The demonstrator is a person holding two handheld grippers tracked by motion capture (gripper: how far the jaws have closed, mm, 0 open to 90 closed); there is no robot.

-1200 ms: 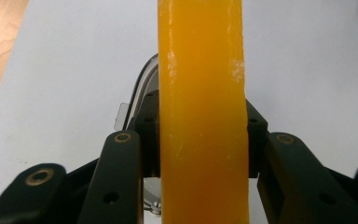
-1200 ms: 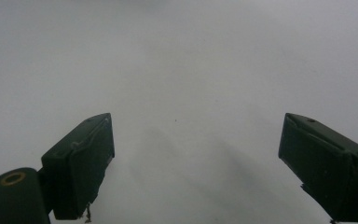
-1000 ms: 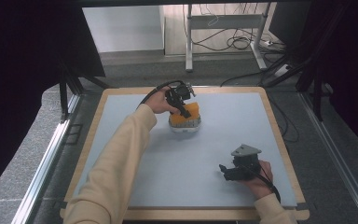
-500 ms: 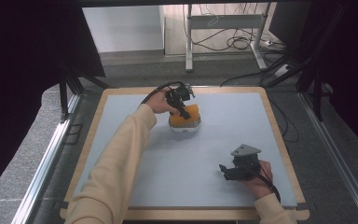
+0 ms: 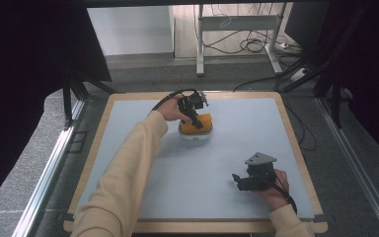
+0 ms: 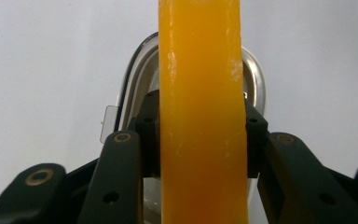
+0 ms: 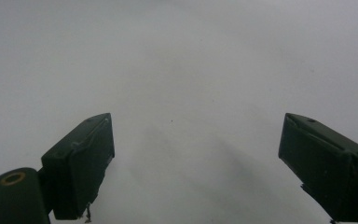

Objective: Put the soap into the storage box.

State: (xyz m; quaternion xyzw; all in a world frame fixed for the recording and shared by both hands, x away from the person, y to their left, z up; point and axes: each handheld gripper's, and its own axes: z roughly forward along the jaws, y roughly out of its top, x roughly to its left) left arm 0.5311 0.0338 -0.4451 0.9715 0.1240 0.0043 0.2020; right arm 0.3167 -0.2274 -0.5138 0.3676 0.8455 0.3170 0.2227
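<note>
An orange slab-like piece stands on edge in a white oval container at the far middle of the table. My left gripper is shut on that orange piece; both jaws press its sides, with the container's rim behind. My right gripper rests low at the near right of the table, held by a hand. Its fingers stand wide apart over bare table with nothing between them.
The table top is pale grey with a wooden border. Black curtains hang at both sides. A metal stand and floor cables lie beyond the far edge. A long sleeve crosses the near left.
</note>
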